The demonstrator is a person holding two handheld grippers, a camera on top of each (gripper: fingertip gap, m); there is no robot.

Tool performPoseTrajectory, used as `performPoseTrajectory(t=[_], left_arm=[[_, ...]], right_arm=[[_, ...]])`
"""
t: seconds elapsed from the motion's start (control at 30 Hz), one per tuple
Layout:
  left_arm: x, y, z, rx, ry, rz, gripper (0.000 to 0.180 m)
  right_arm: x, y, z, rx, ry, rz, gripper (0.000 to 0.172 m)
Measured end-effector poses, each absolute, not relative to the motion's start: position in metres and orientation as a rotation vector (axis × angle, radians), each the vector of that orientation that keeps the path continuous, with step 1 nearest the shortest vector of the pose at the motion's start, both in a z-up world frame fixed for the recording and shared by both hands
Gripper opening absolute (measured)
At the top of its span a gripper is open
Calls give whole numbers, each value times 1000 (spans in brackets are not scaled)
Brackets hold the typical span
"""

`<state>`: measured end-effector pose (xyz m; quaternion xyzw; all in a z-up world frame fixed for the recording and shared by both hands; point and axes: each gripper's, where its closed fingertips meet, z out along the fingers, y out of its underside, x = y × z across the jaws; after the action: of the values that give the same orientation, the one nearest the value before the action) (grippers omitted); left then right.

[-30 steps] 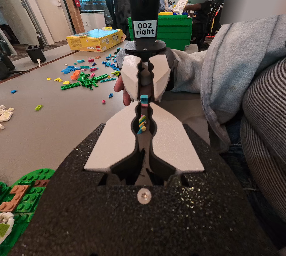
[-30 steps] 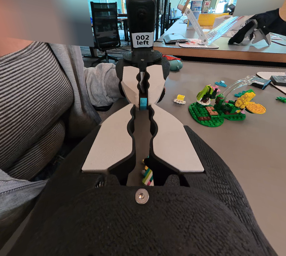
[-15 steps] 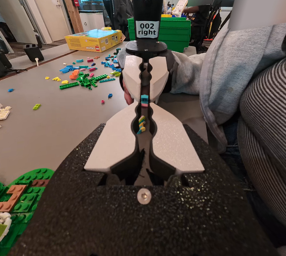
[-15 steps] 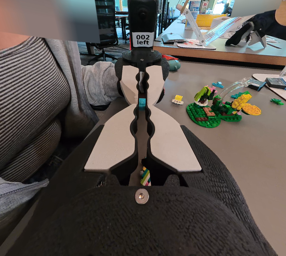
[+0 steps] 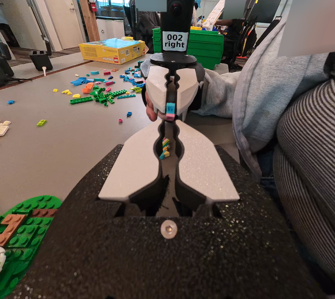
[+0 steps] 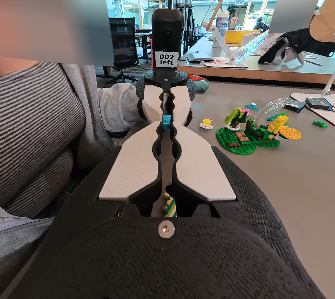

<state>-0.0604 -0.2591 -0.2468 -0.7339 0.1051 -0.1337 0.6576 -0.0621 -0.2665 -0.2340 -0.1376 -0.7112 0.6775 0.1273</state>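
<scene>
The small turquoise-and-pink brick stack (image 5: pixel 170 113) hangs above the worktop (image 5: pixel 54 145), pinched between both tongs tip to tip: right tongs (image 6: pixel 166 124) clamped on turquoise, left tongs (image 5: pixel 170 121) apparently clamped on pink, likely for joining.

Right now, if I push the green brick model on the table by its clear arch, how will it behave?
The green brick model sits on wide flat plates, so it likely slides rather than tips. The clear arch is thin and tall; pushing there may snap it off.
</scene>
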Motion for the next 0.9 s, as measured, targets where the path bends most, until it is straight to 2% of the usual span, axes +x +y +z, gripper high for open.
performPoseTrajectory(t=[0.13,0.47,0.9], left_arm=[[-59,-259,-247,-1661,244,-318,6],[-52,-261,-244,-1644,256,-379,15],[-51,-261,-245,-1647,262,-378,8]], right_arm=[[-62,-267,-234,-396,-2070,1973,6],[-60,-270,-236,-382,-2094,1955,6],[-57,-273,-235,-362,-2106,1960,6]])
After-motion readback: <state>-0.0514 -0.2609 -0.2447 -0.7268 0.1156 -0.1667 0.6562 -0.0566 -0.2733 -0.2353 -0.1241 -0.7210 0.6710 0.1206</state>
